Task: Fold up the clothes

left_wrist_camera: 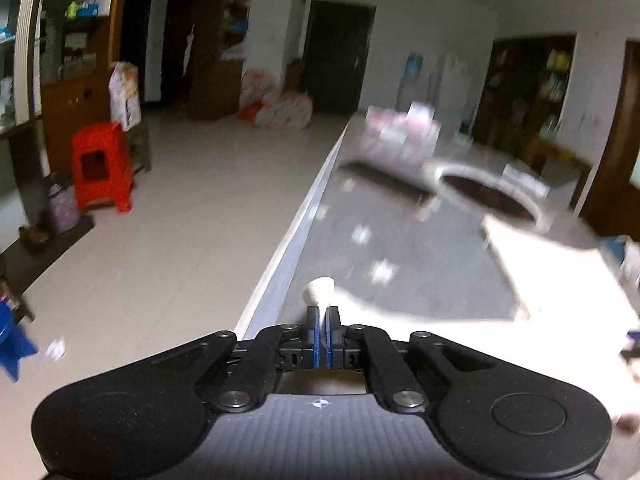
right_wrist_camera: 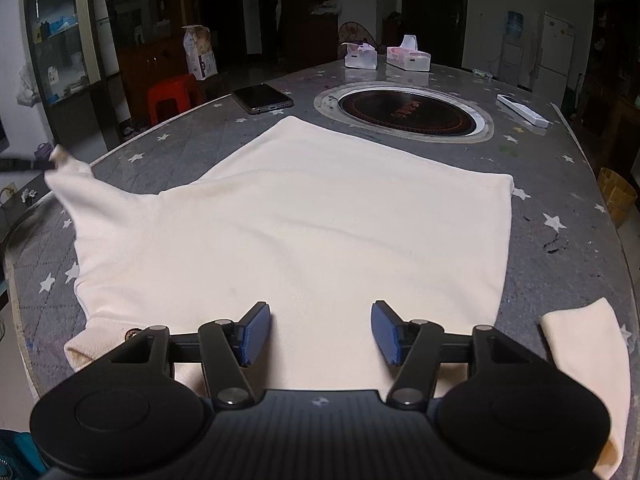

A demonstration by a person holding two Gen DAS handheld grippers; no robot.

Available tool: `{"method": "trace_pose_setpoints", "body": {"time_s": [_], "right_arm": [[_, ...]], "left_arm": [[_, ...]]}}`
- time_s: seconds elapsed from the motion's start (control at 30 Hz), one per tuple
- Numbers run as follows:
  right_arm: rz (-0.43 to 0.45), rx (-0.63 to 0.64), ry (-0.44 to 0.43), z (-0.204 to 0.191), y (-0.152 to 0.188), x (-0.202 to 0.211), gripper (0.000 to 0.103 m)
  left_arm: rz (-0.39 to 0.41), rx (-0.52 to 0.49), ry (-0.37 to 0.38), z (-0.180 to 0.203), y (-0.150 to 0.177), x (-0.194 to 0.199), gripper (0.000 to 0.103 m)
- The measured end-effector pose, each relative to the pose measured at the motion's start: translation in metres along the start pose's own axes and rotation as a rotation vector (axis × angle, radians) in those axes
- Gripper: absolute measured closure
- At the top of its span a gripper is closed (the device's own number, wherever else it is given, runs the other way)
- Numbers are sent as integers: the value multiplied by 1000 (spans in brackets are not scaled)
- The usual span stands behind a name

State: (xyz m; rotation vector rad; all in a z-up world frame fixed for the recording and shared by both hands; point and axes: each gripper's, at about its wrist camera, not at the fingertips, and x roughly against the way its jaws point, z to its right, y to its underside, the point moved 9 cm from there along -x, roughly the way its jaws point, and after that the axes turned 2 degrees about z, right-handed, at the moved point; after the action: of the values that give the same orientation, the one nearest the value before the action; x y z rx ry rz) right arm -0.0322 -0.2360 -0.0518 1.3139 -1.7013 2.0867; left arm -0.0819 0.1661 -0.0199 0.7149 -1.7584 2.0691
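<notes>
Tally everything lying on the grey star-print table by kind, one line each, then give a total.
Cream garment: 1
Phone: 1
Tissue boxes: 2
White remote-like bar: 1
Total: 5

The left gripper pinches the garment's sleeve cuff; the right gripper hangs open over it.

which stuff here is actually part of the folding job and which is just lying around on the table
Part of the job:
- cream shirt, spread flat
- its sleeve cuff, pinched in the left hand-held gripper
- right hand-held gripper, open over the shirt

Just lying about:
- phone
- two tissue boxes
- white remote
- round hob set in the table
</notes>
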Motion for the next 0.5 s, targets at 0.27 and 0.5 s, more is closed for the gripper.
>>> {"method": "trace_pose_setpoints", "body": {"time_s": [0.27,0.5], "right_arm": [[-9,11,-5,-2,0,0,42],[5,-2,-2,1,-2,6,42]], "left_arm": [[12,-59,-90,-1,-7,-14,99],[-37,-113,-256,-6,-6,-25,93]]}}
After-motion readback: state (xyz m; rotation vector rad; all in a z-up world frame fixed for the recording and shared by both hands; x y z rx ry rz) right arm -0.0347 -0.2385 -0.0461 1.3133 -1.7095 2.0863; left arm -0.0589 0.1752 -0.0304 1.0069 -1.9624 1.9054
